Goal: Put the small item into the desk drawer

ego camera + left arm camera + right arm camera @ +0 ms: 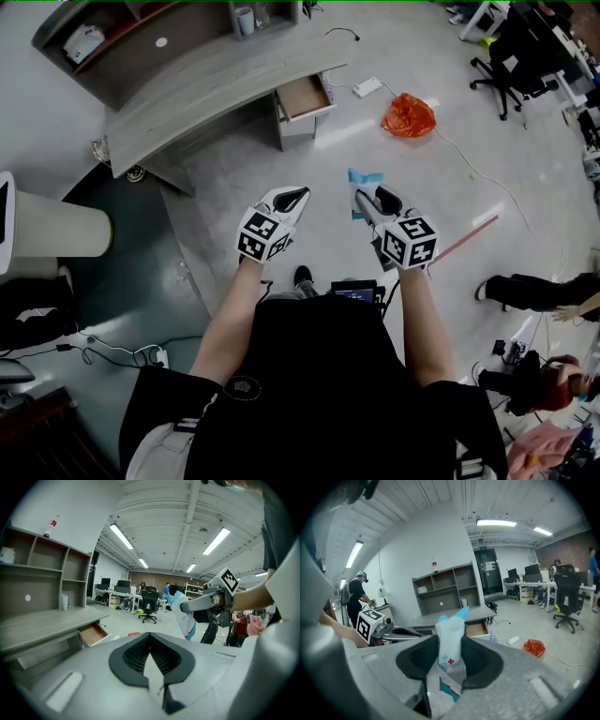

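We hold the small item, a white and blue packet (451, 641) with a red cross printed on it, pinched between the fingers of the right gripper (450, 654). The fingers are closed on its lower half and its blue top sticks up past them. In the head view the packet (364, 177) shows just beyond that gripper's tips, well short of the bench (202, 89).

The left gripper (150, 644) carries nothing; its fingers are pressed together, pad to pad. It hangs beside the right one at about the same height, the two apart from each other.

The drawer (305, 96) is pulled out from the bench's right end, and from above we see only its brown wooden bottom. A shelf unit (112, 47) stands on the back of the bench with a white object (82, 42) in one compartment; a bottle (51, 525) stands on top of it and a cup (244, 21) sits on the bench near its end.

On the floor to the right of the drawer lie a white power strip (367, 87) and, a little farther out, a crumpled orange bag (408, 115). A black office chair (511, 56) stands well off to the right. Bare floor lies between us and the drawer front.
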A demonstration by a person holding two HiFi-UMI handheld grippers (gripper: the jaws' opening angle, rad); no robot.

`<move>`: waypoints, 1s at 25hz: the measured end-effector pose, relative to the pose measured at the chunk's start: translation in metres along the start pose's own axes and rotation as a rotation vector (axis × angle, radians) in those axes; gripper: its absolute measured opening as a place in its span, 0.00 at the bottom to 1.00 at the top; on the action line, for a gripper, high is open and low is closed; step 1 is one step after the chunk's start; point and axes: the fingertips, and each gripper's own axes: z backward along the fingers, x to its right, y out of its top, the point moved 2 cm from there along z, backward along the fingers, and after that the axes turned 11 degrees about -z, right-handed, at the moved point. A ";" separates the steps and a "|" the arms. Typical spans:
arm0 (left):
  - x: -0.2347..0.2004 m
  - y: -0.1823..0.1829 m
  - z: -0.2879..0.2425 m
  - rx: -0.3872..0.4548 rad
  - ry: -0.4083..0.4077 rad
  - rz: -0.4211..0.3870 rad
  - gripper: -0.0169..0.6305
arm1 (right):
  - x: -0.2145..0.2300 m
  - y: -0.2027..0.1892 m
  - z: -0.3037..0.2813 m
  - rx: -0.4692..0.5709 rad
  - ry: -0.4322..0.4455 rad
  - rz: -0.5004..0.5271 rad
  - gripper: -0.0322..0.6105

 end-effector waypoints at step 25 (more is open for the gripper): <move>-0.040 0.008 -0.067 -0.051 0.059 0.031 0.03 | 0.064 0.035 -0.052 -0.046 0.079 -0.007 0.29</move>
